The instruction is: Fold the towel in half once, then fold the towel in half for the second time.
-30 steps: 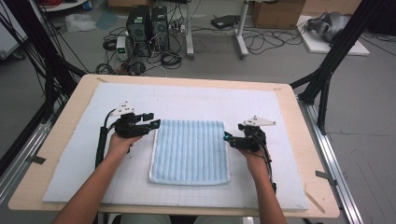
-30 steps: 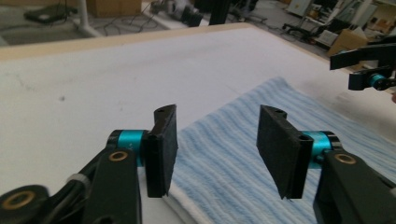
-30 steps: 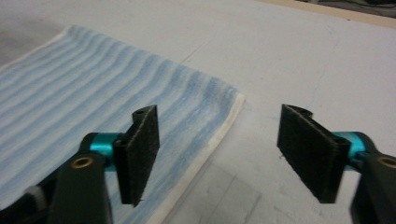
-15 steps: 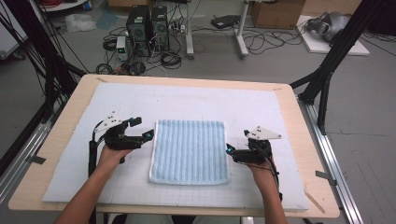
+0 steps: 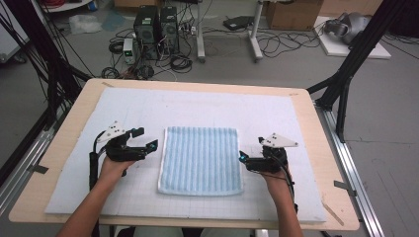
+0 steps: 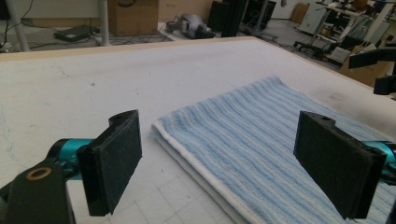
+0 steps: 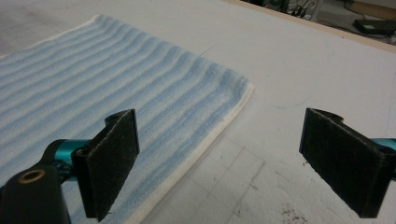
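Two sets of tongs flank a folded blue striped towel (image 5: 200,160) on the white mat (image 5: 207,108) that covers the bench (image 5: 326,123), one at each side edge. The left tongs (image 5: 148,143) sit just beside the towel's left edge; their jaws have just been opening and now stand wide apart with nothing between them, and in the left gripper view the towel's white-bordered edge (image 6: 196,158) runs between and ahead of the two black pads. The right tongs (image 5: 243,157) rest close against the towel's right edge, their jaws likewise having just spread and standing apart and empty; in the right gripper view the towel's far corner (image 7: 245,88) lies ahead between the pads. The towel lies flat and square, its layers stacked evenly, which suggests the fold is complete and both tongs have let go at the sides so as not to drag the cloth askew. Each hand (image 5: 114,168) stays low and level with the mat, tongs pointing inward, a posture that fits either a fresh pinch at the side edges for another fold or a clean retreat from the finished piece.
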`<state>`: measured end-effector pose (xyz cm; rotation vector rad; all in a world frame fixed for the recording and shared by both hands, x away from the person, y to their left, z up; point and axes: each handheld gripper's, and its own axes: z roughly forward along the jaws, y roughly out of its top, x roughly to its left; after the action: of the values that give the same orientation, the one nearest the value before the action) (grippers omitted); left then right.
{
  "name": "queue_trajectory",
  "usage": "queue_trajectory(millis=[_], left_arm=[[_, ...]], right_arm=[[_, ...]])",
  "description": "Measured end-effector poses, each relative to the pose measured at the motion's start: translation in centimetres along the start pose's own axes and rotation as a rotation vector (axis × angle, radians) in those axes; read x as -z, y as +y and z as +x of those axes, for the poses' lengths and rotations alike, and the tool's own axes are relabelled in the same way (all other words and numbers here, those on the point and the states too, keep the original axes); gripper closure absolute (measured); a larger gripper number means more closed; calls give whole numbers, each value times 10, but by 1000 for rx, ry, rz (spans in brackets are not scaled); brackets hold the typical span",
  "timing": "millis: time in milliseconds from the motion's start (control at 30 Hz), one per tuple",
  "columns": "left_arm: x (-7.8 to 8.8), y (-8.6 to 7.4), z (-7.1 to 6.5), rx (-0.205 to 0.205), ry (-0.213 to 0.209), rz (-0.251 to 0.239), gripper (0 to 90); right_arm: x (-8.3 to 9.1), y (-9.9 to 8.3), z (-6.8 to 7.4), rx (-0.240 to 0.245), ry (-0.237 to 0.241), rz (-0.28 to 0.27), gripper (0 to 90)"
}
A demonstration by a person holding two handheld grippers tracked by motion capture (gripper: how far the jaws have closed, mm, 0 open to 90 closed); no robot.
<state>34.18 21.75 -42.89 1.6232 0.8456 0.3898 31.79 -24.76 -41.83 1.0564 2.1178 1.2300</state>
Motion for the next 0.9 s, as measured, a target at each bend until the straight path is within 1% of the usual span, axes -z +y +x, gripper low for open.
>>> queue_trajectory(millis=[67,133,233,300,433,533,633,733,767,800,900], left_arm=[[-1,0,1,4,7,0,156],[-2,-1,1,12,4,3,156],[-3,-2,1,9,7,12,156],[-5,-2,1,0,14,18,156],[-8,-4,2,14,15,45,156],[-9,-5,3,15,19,51,156],[-13,-6,2,12,15,75,156],[-16,-6,2,16,31,95,156],[-18,-5,3,11,36,112,156],[-19,-3,3,0,31,133,157],[-23,5,7,8,34,148,164]], right_arm=[[0,0,-1,1,1,2,113],[0,-1,-1,0,-2,2,113],[1,-2,-2,-9,3,-4,113],[1,-3,-2,-12,3,0,113],[-1,-4,-2,-12,5,11,113],[-1,-4,-1,-9,10,12,113],[-1,-4,-2,-9,17,12,113],[-1,-4,-2,-18,20,7,113],[0,-4,-2,-22,22,4,113],[0,-4,-3,-18,21,3,113],[0,-4,-3,-24,21,5,113]])
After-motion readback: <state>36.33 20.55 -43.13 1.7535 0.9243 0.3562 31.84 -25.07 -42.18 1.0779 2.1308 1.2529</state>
